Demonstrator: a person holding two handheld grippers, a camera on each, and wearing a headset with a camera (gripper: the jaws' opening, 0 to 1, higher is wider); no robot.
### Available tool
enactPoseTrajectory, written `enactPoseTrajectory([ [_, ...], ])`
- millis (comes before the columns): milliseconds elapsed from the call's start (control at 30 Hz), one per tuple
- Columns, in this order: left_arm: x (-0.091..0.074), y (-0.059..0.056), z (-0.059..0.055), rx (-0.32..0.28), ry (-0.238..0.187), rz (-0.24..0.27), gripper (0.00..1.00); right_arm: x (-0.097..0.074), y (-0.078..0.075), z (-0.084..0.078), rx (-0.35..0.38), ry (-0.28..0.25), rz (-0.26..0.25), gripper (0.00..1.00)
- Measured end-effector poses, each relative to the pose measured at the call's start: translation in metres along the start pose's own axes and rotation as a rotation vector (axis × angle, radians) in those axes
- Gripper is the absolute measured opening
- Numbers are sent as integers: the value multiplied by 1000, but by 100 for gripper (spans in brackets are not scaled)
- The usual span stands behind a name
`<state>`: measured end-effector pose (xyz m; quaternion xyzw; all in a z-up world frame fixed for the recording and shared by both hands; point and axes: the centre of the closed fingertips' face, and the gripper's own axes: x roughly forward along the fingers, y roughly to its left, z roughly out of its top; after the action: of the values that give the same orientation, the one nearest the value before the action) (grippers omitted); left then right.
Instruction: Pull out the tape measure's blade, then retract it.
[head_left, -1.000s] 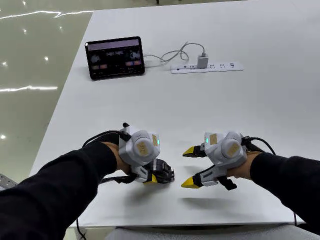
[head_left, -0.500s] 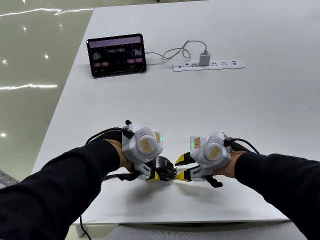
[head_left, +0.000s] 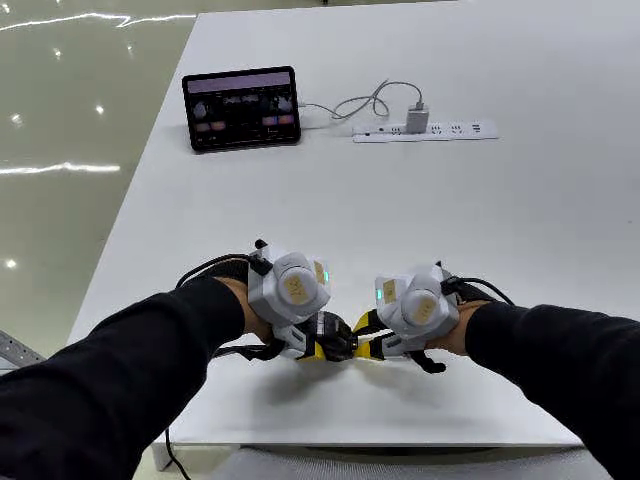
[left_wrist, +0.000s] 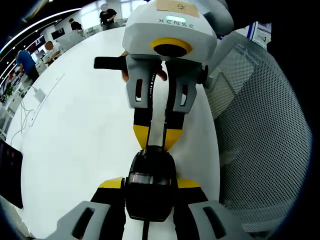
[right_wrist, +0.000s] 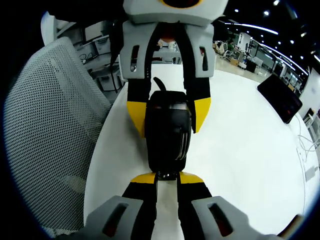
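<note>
A black tape measure (head_left: 336, 339) hangs just above the white table (head_left: 400, 230) near its front edge. My left gripper (left_wrist: 150, 183) is shut on its case (left_wrist: 150, 192), one yellow-tipped finger on each side. In the right gripper view the case (right_wrist: 168, 132) faces me, with my right gripper (right_wrist: 167, 177) shut narrowly on the blade's end hook at the case mouth. Seen from the head, the left gripper (head_left: 320, 347) and right gripper (head_left: 362, 340) meet tip to tip. No length of blade shows between them.
A dark tablet (head_left: 242, 108) stands at the back left, with a white power strip (head_left: 425, 130) and a plugged charger (head_left: 417, 117) to its right. The table's front edge runs just below the grippers. A grey mesh chair (left_wrist: 260, 125) is beside the table.
My right gripper came leftward from a spread-open stance to meet the tape measure, and its fingers have narrowed onto the blade's end hook. The left gripper has kept hold of the case.
</note>
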<state>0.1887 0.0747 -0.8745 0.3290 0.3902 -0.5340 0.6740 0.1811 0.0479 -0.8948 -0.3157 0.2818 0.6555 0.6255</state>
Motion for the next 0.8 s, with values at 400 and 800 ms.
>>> enactPoseTrajectory([
  [400,0,0,0,-1,-17,2,32,3,1,-6,13,27,-11,7],
  [800,-1,2,1,-27,-40,18,31,2,-1,-7,18,36,-16,6],
])
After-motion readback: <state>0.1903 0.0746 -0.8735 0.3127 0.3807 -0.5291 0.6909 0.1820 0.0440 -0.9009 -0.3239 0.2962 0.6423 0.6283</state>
